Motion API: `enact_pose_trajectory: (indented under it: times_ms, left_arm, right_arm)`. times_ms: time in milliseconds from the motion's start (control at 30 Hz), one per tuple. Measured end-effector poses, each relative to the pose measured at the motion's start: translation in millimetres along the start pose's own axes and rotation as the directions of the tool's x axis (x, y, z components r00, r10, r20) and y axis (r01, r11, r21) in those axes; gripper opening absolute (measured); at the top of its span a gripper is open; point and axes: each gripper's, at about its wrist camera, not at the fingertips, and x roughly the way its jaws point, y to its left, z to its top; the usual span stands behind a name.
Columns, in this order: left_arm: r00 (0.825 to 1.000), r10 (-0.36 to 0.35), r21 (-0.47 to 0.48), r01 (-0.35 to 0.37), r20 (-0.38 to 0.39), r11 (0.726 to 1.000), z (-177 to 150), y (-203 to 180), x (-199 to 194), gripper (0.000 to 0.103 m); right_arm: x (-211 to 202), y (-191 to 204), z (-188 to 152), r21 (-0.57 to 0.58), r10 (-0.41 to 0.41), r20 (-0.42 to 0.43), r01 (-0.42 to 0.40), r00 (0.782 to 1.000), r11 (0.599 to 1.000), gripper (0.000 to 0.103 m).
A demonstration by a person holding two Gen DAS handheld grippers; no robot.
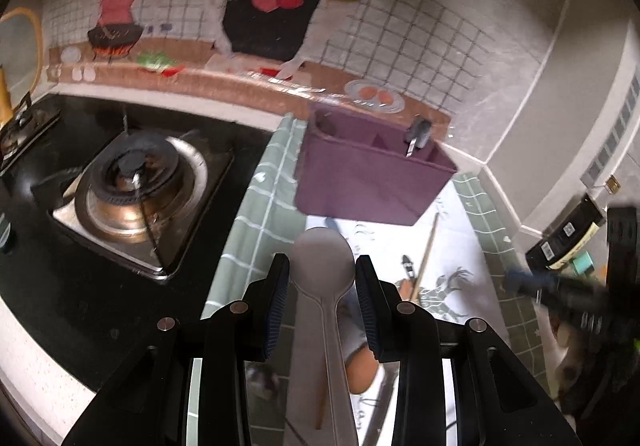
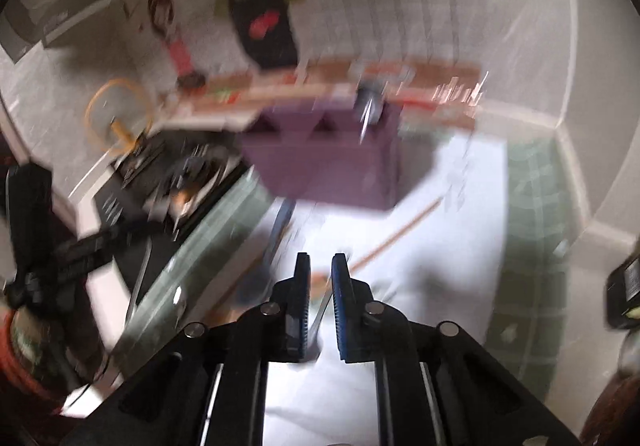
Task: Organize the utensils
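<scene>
Nearest in the left wrist view, the left gripper (image 1: 322, 282) carries a grey rice paddle (image 1: 322, 258); its handle runs back between the fingers (image 1: 276, 286), which stand partly open around it, and whether the pads actually press the handle cannot be told. In the right wrist view, heavily blurred, the right gripper (image 2: 320, 286) has its fingers drawn fairly close with a thin metal blade (image 2: 320, 316) between them; a firm grip cannot be confirmed.

Beyond, on the white mat (image 1: 452, 246) covering the tabletop, a wooden chopstick (image 1: 426, 254) and a small dark-handled utensil (image 1: 407, 265) lie loose. Farther off, against the wall, stands the purple organizer (image 1: 360, 182) with its compartments; one dark-handled utensil (image 1: 418, 132) already stands in its right compartment.

As a judgement, the task is at an early stage: one piece is sorted, two appear to be in hand, and at least two remain on the mat.
</scene>
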Motion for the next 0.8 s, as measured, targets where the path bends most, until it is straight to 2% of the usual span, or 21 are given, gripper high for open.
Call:
enact_pose_trajectory:
  times_ms: [33, 167, 233, 367, 533, 600, 667, 733, 800]
  left_arm:
    - [1.000, 0.005, -0.013, -0.005, -0.012, 1.000, -2, 4, 3, 0.035]
    - [0.999, 0.018, -0.047, -0.020, -0.035, 0.999, -7, 15, 10, 0.035]
    - [0.999, 0.023, -0.051, -0.025, -0.036, 0.998, -9, 18, 11, 0.035]
    - [0.999, 0.028, -0.057, -0.030, -0.034, 0.998, -11, 20, 9, 0.035]
    - [0.999, 0.038, -0.065, -0.040, -0.032, 0.997, -13, 23, 5, 0.035]
    - [0.999, 0.040, -0.069, -0.043, -0.034, 0.997, -13, 23, 5, 0.035]
    - [0.998, 0.044, -0.068, -0.046, -0.034, 0.997, -13, 24, 5, 0.035]
    - [0.998, 0.043, -0.073, -0.045, -0.035, 0.996, -12, 25, 5, 0.035]
    - [0.998, 0.043, -0.081, -0.045, -0.035, 0.996, -13, 27, 5, 0.035]
  right_arm:
    - [8, 3, -9, 0.008, 0.005, -0.033, -0.005, 0.999, 1.000, 0.024]
    - [42, 23, -45, 0.043, 0.092, -0.162, -0.087, 0.982, 0.995, 0.024]
    - [58, 36, -57, 0.049, 0.101, -0.197, -0.093, 0.975, 0.994, 0.024]
    - [84, 58, -63, 0.046, 0.056, -0.223, -0.047, 0.973, 0.998, 0.025]
    - [101, 75, -49, 0.041, -0.008, -0.214, 0.017, 0.977, 0.999, 0.027]
    - [106, 82, -44, 0.000, -0.042, -0.216, 0.043, 0.976, 0.999, 0.027]
    - [108, 91, -43, -0.098, -0.094, -0.223, 0.074, 0.970, 0.992, 0.027]
    - [107, 97, -47, -0.209, -0.148, -0.223, 0.101, 0.964, 0.973, 0.022]
    - [101, 92, -50, -0.285, -0.199, -0.210, 0.135, 0.957, 0.949, 0.021]
